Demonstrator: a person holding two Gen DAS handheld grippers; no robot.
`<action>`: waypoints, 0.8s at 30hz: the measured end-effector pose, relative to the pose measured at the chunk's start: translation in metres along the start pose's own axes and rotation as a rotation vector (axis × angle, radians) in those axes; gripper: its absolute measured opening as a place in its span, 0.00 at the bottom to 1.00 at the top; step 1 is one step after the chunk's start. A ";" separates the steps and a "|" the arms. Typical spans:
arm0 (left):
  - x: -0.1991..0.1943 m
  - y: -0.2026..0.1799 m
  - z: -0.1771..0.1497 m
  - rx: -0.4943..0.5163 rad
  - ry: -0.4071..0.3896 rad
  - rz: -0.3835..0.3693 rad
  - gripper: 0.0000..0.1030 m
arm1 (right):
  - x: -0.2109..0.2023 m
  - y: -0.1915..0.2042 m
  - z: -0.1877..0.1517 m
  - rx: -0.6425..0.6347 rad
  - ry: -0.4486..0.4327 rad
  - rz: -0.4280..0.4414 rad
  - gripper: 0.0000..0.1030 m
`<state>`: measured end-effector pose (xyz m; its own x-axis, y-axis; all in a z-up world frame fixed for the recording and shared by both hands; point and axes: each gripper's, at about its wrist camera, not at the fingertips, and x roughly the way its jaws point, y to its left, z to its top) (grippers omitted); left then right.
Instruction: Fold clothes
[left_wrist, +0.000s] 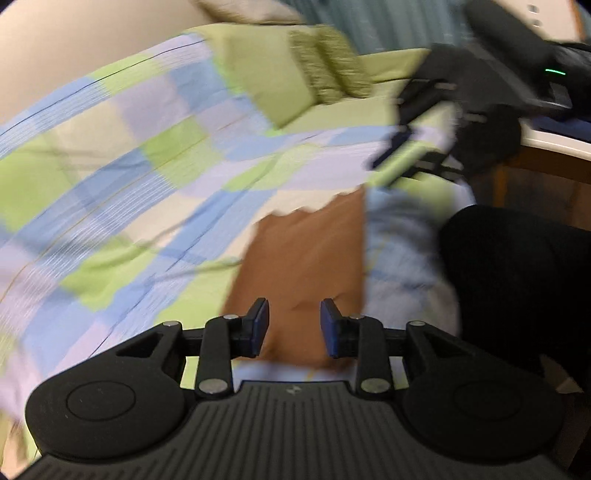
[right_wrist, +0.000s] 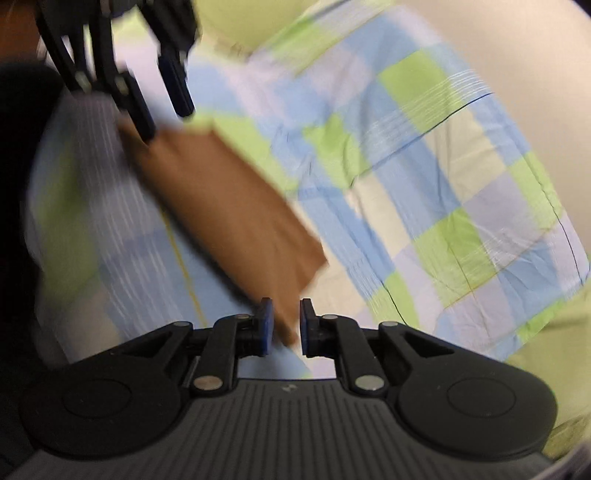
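A brown cloth (left_wrist: 306, 258) lies as a long strip on a bed covered with a blue, green and lilac checked sheet (left_wrist: 122, 177). My left gripper (left_wrist: 294, 326) is open, its blue pads either side of the cloth's near end. In the right wrist view the same brown cloth (right_wrist: 225, 206) runs diagonally. My right gripper (right_wrist: 285, 326) has its pads a little apart with the cloth's corner between them. The left gripper shows at the top left of the right wrist view (right_wrist: 162, 107), over the cloth's far end. The right gripper shows at the upper right of the left wrist view (left_wrist: 410, 147). Both views are blurred.
A green pillow (left_wrist: 258, 74) and a green knitted piece (left_wrist: 328, 62) lie at the head of the bed. A black mass (left_wrist: 517, 280) stands at the right, with a wooden table edge (left_wrist: 554, 144) behind it.
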<state>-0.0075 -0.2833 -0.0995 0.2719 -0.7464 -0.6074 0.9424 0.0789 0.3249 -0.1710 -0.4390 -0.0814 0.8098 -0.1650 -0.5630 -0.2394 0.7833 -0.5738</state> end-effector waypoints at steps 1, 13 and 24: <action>-0.004 0.002 -0.004 0.001 0.005 0.021 0.36 | -0.004 0.007 0.002 -0.011 -0.016 0.009 0.17; -0.003 0.006 -0.025 0.094 0.009 0.051 0.42 | 0.051 0.088 0.046 -0.251 -0.017 -0.027 0.24; 0.037 -0.016 -0.029 0.435 -0.053 0.072 0.60 | 0.036 0.045 0.055 -0.027 -0.090 0.054 0.11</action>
<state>-0.0066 -0.2930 -0.1477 0.3131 -0.7827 -0.5380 0.7488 -0.1451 0.6468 -0.1232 -0.3764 -0.0949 0.8397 -0.0675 -0.5388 -0.2975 0.7728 -0.5606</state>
